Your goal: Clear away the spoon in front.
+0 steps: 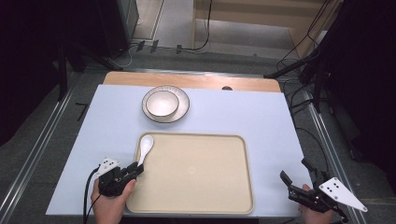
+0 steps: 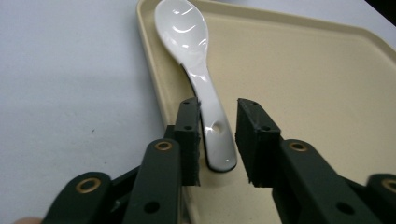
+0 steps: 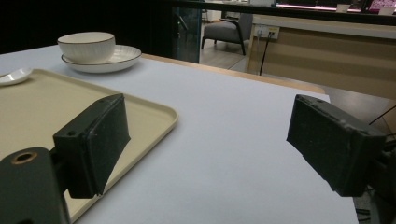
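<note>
A white ceramic spoon (image 1: 145, 148) lies on the beige tray (image 1: 196, 205), along its left rim, bowl end at the far-left corner. In the left gripper view the spoon (image 2: 187, 37) has its handle end between my left gripper's jaws. My left gripper (image 2: 218, 106) stands open around that handle: the left pad is against it and a small gap shows on the right side. In the high view my left gripper (image 1: 136, 169) sits at the tray's near-left edge. My right gripper (image 1: 294, 169) is wide open with nothing in it, off the tray's right side over the blue mat (image 1: 271, 121).
A white bowl (image 1: 162, 102) stands on a white plate (image 1: 183, 111) at the back of the mat, beyond the tray. The right gripper view shows the same bowl (image 3: 86, 46), plate (image 3: 119, 58) and tray corner (image 3: 154, 114). The tray's middle and right are bare.
</note>
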A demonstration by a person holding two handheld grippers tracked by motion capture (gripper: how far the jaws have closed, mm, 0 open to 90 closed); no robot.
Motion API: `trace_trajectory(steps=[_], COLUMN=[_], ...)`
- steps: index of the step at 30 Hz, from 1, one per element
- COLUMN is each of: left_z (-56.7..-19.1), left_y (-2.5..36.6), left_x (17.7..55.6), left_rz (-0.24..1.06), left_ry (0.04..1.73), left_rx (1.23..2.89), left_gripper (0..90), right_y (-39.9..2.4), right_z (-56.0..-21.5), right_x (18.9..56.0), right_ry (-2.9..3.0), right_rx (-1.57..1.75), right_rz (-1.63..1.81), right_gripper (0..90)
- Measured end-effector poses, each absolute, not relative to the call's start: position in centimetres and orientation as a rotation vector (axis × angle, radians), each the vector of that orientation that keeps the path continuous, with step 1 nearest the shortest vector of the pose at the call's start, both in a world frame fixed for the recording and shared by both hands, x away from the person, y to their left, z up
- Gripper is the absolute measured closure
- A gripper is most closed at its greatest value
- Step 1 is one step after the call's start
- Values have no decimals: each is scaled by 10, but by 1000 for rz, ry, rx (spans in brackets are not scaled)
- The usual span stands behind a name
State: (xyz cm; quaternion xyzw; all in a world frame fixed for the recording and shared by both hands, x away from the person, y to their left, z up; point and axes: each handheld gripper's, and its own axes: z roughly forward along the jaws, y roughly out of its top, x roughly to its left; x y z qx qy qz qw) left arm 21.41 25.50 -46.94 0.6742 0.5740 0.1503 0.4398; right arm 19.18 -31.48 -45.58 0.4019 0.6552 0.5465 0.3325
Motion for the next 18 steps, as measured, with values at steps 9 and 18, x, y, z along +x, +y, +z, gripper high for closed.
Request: trace_trajectory(steps=[9,18], left_z=[-455,-436], left_y=[270,291], left_x=[217,220], left_rz=[419,454], left_ry=[1407,1325], left_rx=[1626,1645], left_gripper=[452,62], right_y=[-320,-319], right_z=[-456,-458], right_x=[190,192], right_ry=[1696,1710], right_rx=[1076,1068], right_rz=[1437,1423], right_gripper=[133,133])
